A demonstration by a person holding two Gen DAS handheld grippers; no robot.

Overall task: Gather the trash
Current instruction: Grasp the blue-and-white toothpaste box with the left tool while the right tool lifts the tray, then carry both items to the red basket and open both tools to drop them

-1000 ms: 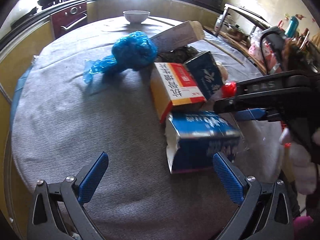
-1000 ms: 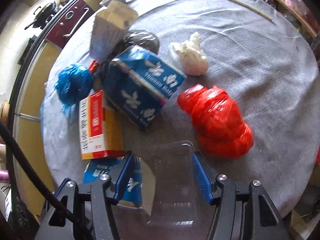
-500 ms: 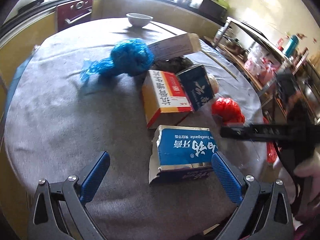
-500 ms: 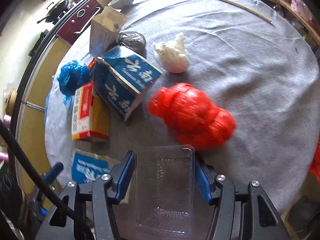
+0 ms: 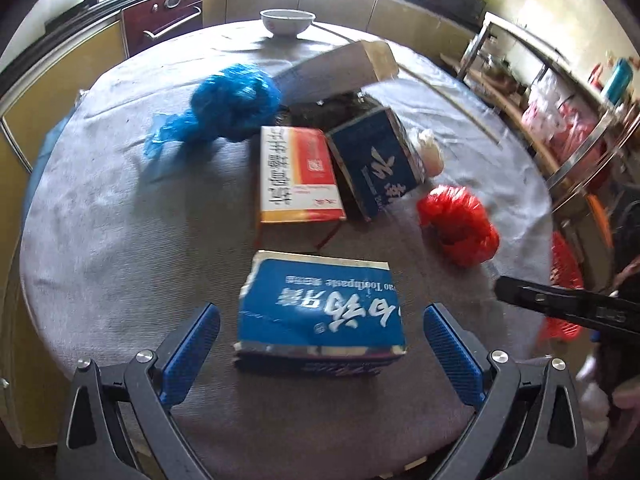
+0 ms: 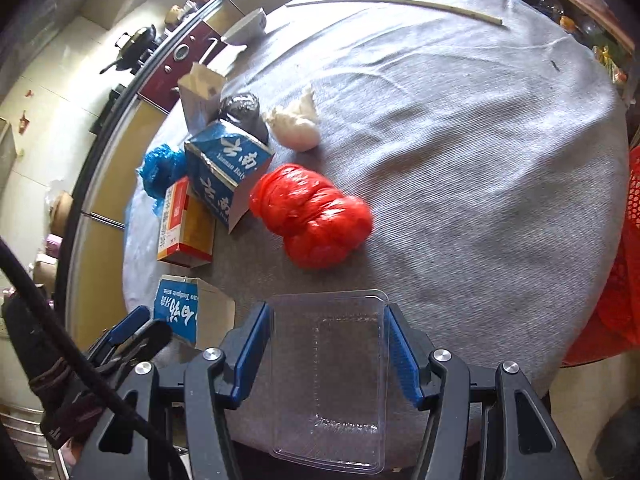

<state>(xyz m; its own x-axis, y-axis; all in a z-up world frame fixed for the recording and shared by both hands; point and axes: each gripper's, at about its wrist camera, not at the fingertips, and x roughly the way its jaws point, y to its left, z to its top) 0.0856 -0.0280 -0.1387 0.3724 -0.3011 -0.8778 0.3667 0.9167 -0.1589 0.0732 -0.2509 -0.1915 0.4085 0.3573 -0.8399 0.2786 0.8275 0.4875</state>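
My right gripper (image 6: 328,322) is shut on a clear plastic tray (image 6: 328,372), held over the near edge of the round grey table (image 6: 460,152). My left gripper (image 5: 320,330) stands open above a blue toothpaste box (image 5: 320,312) that lies flat between its fingers, untouched. Further back lie a red-and-yellow box (image 5: 298,172), a dark blue box (image 5: 376,162), a crumpled blue bag (image 5: 232,100), a red bag (image 6: 312,216), a white wad (image 6: 296,124) and a black bag (image 6: 242,110). The right gripper's side shows at the right edge of the left wrist view.
A tall open carton (image 5: 340,70) leans at the back of the pile. A white bowl (image 5: 286,22) stands at the far rim. A thin stick (image 6: 400,4) lies across the far cloth. A red mesh basket (image 6: 624,280) sits off the table's right side.
Both grippers drew back toward the near table edge. The right one carried the clear tray away from the pile. The toothpaste box now lies centred between the left fingers.
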